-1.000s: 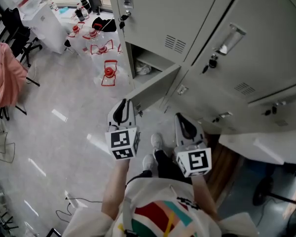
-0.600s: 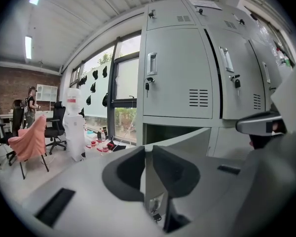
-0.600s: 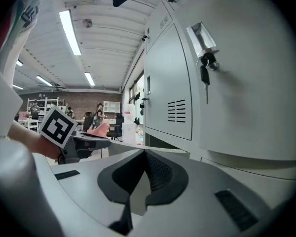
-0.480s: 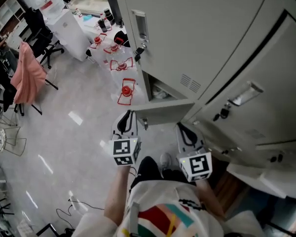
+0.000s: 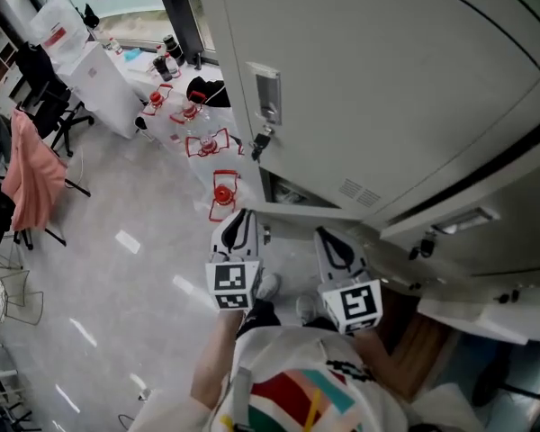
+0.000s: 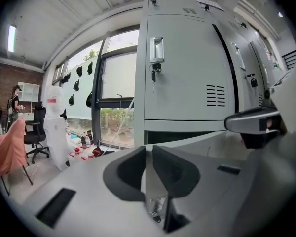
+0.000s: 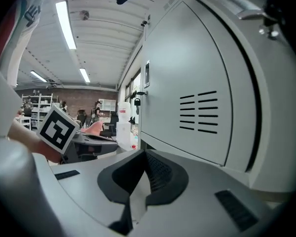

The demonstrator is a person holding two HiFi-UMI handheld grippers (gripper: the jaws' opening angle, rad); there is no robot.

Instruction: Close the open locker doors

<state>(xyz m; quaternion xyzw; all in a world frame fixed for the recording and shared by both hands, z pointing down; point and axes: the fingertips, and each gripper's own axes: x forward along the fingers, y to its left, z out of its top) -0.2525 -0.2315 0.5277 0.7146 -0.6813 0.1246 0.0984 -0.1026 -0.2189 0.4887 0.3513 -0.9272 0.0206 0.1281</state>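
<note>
Locker door (image 5: 324,212): likely light, stiff sheet metal; push its free edge. Left hand-held gripper (image 5: 241,216), right hand-held gripper (image 5: 324,234): jaws together, empty.

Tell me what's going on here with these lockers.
A person with a gripper in each hand is closing the lower locker door. It is nearly shut, with only a dark sliver of the compartment showing beneath the closed upper door. The left gripper is at the door's free edge, its jaws nearly together on what looks like that edge. The right gripper, jaws together and empty, sits close to the door's outer face; whether it touches is unclear.
</note>
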